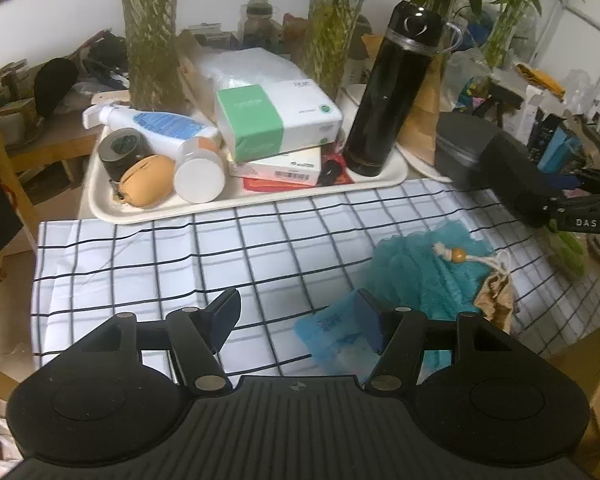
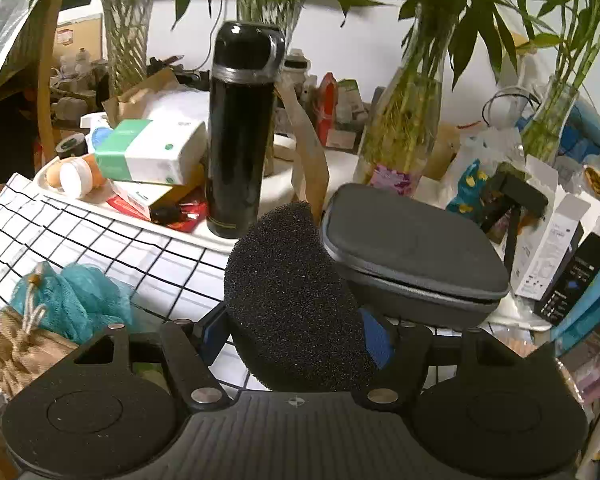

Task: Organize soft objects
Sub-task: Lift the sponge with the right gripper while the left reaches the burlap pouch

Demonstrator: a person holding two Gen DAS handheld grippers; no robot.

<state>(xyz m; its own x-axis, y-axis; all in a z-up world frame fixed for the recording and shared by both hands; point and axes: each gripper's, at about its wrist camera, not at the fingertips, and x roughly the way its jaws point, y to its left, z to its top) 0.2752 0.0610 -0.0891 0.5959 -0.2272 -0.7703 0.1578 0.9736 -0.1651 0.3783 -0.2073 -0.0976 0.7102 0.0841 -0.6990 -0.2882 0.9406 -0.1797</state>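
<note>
My right gripper point(image 2: 294, 330) is shut on a black foam sponge point(image 2: 292, 296), held above the checked cloth point(image 2: 100, 240) just in front of a grey zip case point(image 2: 412, 256). In the left wrist view the same sponge point(image 1: 508, 172) hangs at the right edge. My left gripper point(image 1: 296, 320) is open over the cloth point(image 1: 180, 256), nothing between its fingers. A pale blue pouch point(image 1: 332, 340) lies by its right finger point(image 1: 370, 326). Beyond it lie a teal mesh puff point(image 1: 420, 268) with a beaded cord and a burlap pouch point(image 1: 496, 300). The puff point(image 2: 72, 296) and pouch point(image 2: 20, 344) also show at the right wrist view's lower left.
A white tray point(image 1: 112, 208) behind the cloth holds a tall black bottle point(image 1: 392, 96), stacked boxes point(image 1: 276, 120), a spray bottle, a jar, tape and a tan pouch. Glass vases of bamboo point(image 2: 404, 120) stand behind. Boxes and clutter crowd the right side point(image 2: 560, 248).
</note>
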